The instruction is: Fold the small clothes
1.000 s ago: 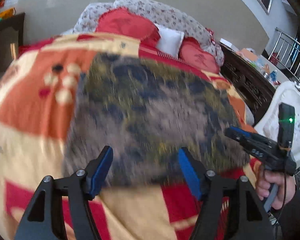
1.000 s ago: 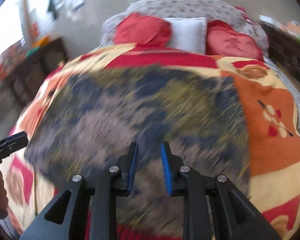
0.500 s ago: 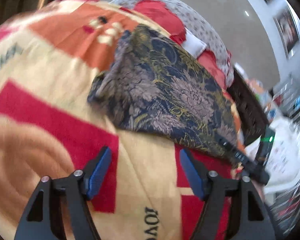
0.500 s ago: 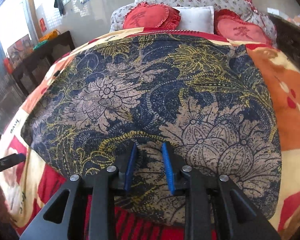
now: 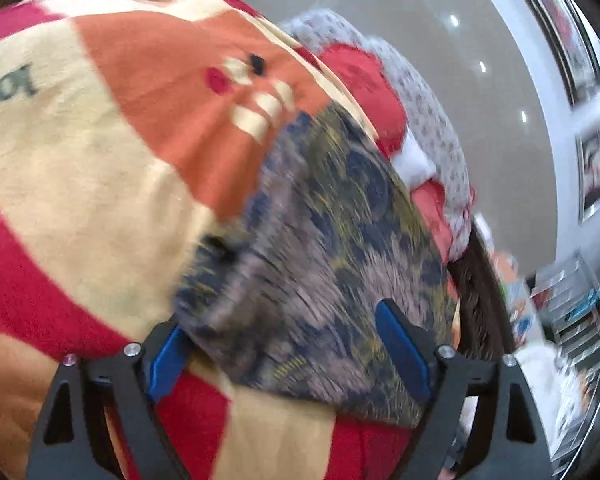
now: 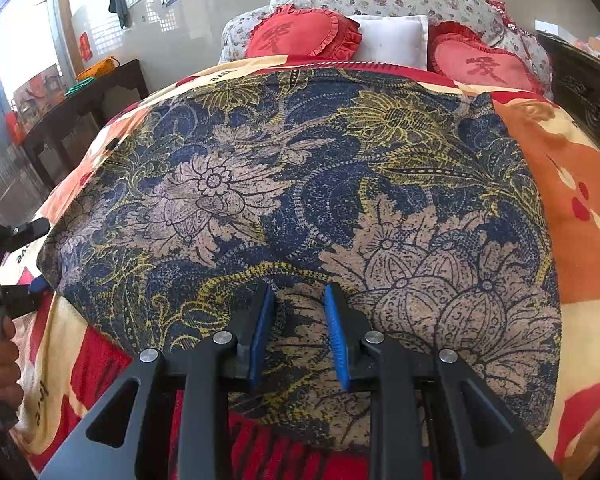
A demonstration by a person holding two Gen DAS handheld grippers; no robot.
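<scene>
A dark blue floral garment (image 6: pixel 300 180) with tan and yellow flowers lies spread flat on the bed's blanket (image 6: pixel 572 216). My right gripper (image 6: pixel 297 294) is at the garment's near edge, shut on a pinch of the fabric. In the blurred left wrist view, my left gripper (image 5: pixel 280 320) straddles the near left corner of the garment (image 5: pixel 340 240). Its jaws are opening wide, with cloth between the pads but not pressed. The left gripper (image 6: pixel 32 258) also shows at the left edge of the right wrist view, held by a hand (image 6: pixel 0 360).
The red, orange and cream blanket (image 5: pixel 100 184) covers the whole bed. Two red heart cushions (image 6: pixel 300 36) and a white pillow (image 6: pixel 392 40) lie at the head. A dark wooden table (image 6: pixel 92 100) stands to the left, carved dark furniture (image 6: pixel 584 92) to the right.
The garment has settled flat on the bed. My left gripper rolled, dropped toward the garment's left corner and spread its jaws wider. The right gripper stayed shut on the near edge.
</scene>
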